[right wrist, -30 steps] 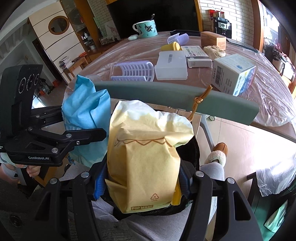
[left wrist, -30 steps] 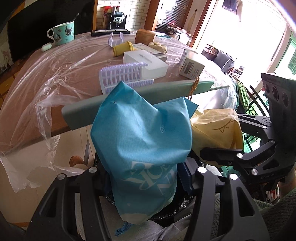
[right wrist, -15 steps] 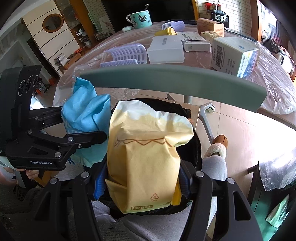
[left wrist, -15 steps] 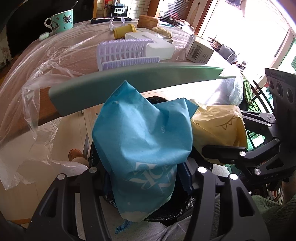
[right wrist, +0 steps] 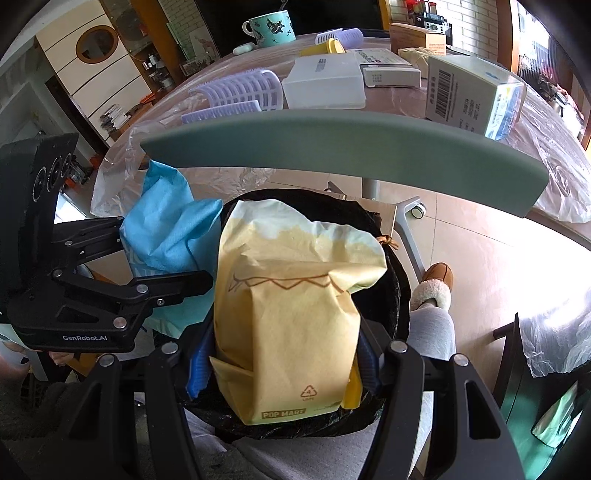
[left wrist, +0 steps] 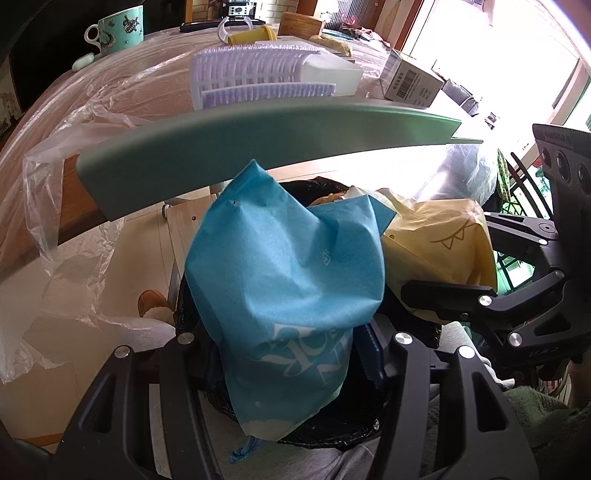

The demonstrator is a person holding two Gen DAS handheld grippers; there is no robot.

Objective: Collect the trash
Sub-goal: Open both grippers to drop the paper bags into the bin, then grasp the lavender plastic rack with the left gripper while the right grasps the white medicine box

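A crumpled blue bag [left wrist: 288, 266] with white lettering stands between the fingers of my left gripper [left wrist: 291, 343], which is shut on it. My right gripper [right wrist: 284, 350] is shut on a yellow paper bag [right wrist: 295, 295] printed with a zigzag line. Both bags hang side by side over a bin lined with a black trash bag [right wrist: 399, 295], whose rim shows around and below them. In the left wrist view the yellow bag [left wrist: 443, 236] and right gripper [left wrist: 448, 254] sit to the right. In the right wrist view the blue bag [right wrist: 166, 229] and left gripper [right wrist: 164, 251] sit to the left.
A green chair backrest [right wrist: 332, 144] arches just beyond the bin. Behind it, a plastic-covered table [left wrist: 110, 96] carries a mug [right wrist: 269, 27], lavender baskets [right wrist: 240, 92], a white box [right wrist: 325, 81] and a carton [right wrist: 469, 92]. A person's slippered foot [right wrist: 436, 288] rests on the floor at right.
Both grippers have sunk with their bags toward the black-lined bin. The chair backrest and table have risen in both views. Neither grip has changed.
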